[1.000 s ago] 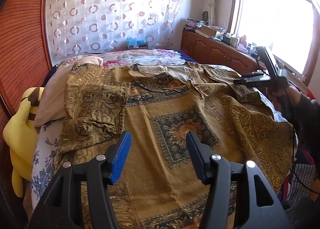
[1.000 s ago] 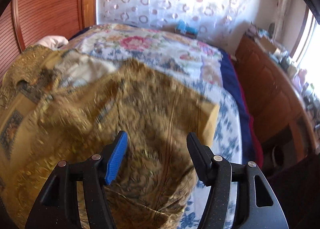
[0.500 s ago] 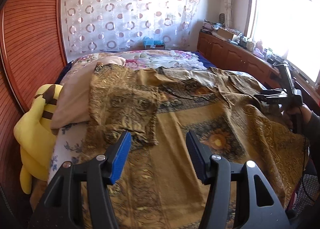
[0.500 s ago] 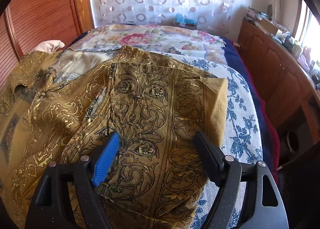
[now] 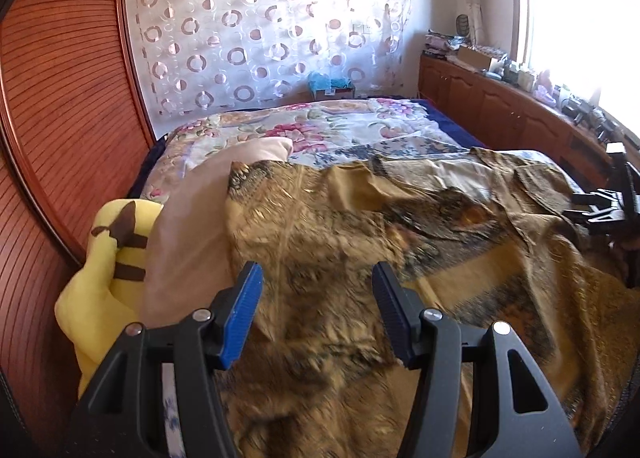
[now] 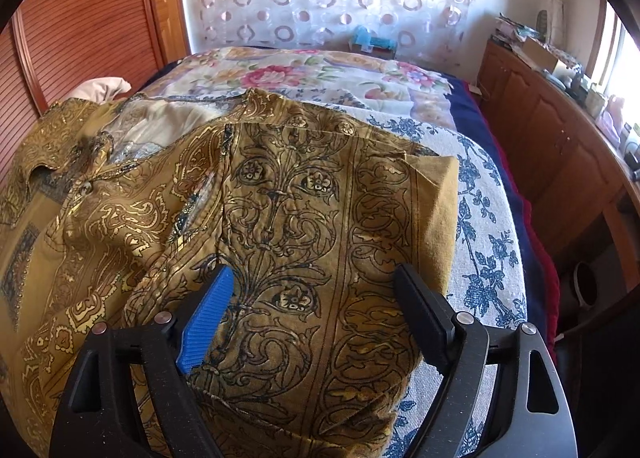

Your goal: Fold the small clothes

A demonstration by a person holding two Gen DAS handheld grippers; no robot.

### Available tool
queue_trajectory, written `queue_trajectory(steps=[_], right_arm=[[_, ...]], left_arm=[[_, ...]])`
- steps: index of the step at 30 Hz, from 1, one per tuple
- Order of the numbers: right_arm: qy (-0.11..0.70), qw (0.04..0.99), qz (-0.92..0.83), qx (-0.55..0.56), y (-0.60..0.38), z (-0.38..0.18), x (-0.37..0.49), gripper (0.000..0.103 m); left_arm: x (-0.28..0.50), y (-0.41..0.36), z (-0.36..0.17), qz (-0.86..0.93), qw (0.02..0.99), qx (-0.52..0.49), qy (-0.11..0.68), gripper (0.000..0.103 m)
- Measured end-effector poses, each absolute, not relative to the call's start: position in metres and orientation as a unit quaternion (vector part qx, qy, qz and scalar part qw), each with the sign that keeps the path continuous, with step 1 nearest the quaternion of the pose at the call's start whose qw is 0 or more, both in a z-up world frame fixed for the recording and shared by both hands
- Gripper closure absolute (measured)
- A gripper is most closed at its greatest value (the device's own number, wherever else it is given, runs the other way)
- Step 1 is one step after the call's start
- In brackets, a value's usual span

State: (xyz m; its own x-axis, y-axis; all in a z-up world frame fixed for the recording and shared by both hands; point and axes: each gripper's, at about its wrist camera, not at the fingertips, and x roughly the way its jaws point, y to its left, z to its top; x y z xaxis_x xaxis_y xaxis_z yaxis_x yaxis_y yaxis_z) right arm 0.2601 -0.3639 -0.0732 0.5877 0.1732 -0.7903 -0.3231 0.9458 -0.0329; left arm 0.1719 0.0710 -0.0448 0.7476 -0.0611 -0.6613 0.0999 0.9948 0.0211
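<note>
A gold-brown patterned garment (image 5: pixel 400 242) lies spread on the bed, its left sleeve folded inward. My left gripper (image 5: pixel 316 298) is open and empty, hovering just above the folded left sleeve. My right gripper (image 6: pixel 316 298) is open, its jaws wide apart over the garment's right sleeve (image 6: pixel 320 218), low over the cloth; contact cannot be told. The right gripper also shows in the left wrist view (image 5: pixel 600 204) at the far right edge of the garment.
A beige pillow (image 5: pixel 192 226) and a yellow plush toy (image 5: pixel 108 270) lie at the bed's left side by the wooden wall (image 5: pixel 60 138). A floral quilt (image 6: pixel 320 74) covers the far bed. Wooden cabinets (image 6: pixel 560 138) run along the right under the window.
My left gripper has moved left and forward toward the folded sleeve, open throughout. My right gripper has dropped closer to the right sleeve and its jaws have widened.
</note>
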Motion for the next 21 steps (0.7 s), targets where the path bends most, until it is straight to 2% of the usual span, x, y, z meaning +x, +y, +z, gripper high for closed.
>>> queue_trajectory(steps=[21], right_arm=[[0.432, 0.887, 0.139, -0.087, -0.363, -0.074, 0.260, 0.018]], left_arm=[[0.259, 0.116, -0.054, -0.038, 0.926, 0.037, 0.375, 0.046]])
